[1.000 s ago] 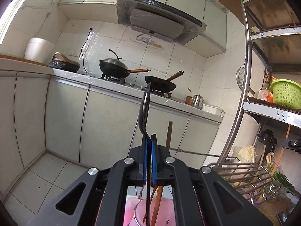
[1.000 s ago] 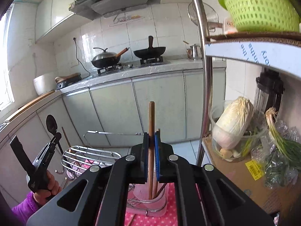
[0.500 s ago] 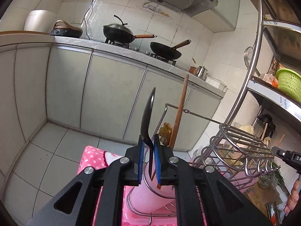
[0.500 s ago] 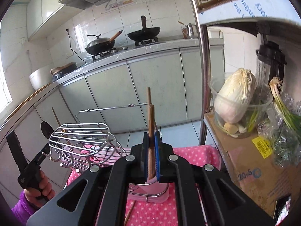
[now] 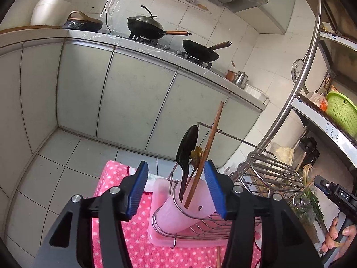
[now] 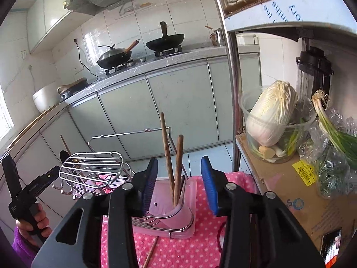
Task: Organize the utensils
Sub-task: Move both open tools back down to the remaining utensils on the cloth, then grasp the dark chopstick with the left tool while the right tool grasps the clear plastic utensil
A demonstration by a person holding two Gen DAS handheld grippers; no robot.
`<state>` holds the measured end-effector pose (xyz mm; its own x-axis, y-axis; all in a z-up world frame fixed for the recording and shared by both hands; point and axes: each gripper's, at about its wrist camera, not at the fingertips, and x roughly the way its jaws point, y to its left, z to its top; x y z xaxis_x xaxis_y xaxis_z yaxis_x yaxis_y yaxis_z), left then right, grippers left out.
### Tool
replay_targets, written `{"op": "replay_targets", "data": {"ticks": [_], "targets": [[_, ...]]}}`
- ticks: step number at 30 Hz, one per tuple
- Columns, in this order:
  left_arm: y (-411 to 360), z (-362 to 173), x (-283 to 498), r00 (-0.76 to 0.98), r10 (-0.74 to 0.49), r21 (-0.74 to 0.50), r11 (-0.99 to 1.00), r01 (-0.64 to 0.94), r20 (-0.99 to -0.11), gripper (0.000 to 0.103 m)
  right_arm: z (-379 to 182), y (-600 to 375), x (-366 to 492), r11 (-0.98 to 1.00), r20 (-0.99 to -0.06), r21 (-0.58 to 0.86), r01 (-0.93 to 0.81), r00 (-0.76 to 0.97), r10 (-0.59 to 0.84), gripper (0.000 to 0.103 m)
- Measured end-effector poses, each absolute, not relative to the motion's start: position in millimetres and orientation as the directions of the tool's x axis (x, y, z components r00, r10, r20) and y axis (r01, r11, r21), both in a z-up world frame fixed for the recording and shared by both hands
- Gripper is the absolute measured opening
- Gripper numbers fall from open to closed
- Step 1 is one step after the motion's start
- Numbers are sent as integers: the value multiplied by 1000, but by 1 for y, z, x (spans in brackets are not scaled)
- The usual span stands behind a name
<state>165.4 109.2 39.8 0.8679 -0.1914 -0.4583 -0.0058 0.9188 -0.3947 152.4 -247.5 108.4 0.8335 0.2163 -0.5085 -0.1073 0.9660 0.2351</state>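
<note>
Both grippers — left gripper (image 5: 176,189), right gripper (image 6: 178,184) — are spreading, just releasing spoon (image 5: 186,154) and chopsticks (image 6: 173,158) into cups; one chopstick (image 6: 150,253) lying at 6 o'clock remains.

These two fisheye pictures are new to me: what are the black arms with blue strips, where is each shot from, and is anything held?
Each picture comes from a camera on a hand-held gripper, looking along its jaws; a person holds one per hand. The left gripper faces a pink cup in a wire rack on a pink dotted cloth; a black spoon and wooden chopsticks stand in the cup. The right gripper faces another pink cup with chopsticks. Both sets of jaws have just opened, their pads clear of the utensils, so nothing is held.
</note>
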Motion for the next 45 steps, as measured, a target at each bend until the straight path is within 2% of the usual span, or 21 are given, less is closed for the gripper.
{"op": "replay_targets", "data": {"ticks": [7,12,26,32,40,41,43,45], "targets": [[107,47,125,852,-163,-360,933,-31,-497,52,106,-248,108,966,-510,232,-111,832,218,41],[99,44,95,843,-119,-310,949,-59,-525,52,80,-234,81,960,-572,241,-142,779,259,41],[88,17,26,794,-142,-314,947,-65,-591,52,3,-183,33,923,-706,326,-203,597,381,41],[87,-4,-1,741,-198,-360,931,-63,-642,52,2,-182,-2,912,-711,361,-196,575,405,41],[92,-7,-41,714,-235,-383,923,-50,-659,51,9,-173,-26,873,-688,428,-234,542,482,41],[92,-7,-41,711,-237,-381,923,-47,-662,51,8,-169,-22,870,-689,431,-241,534,489,40],[91,-7,-38,704,-235,-370,928,-42,-670,50,2,-158,-10,864,-705,431,-260,502,502,23],[89,-11,-27,687,-237,-366,929,-46,-687,46,-7,-147,7,863,-728,426,-271,464,504,15]]}}
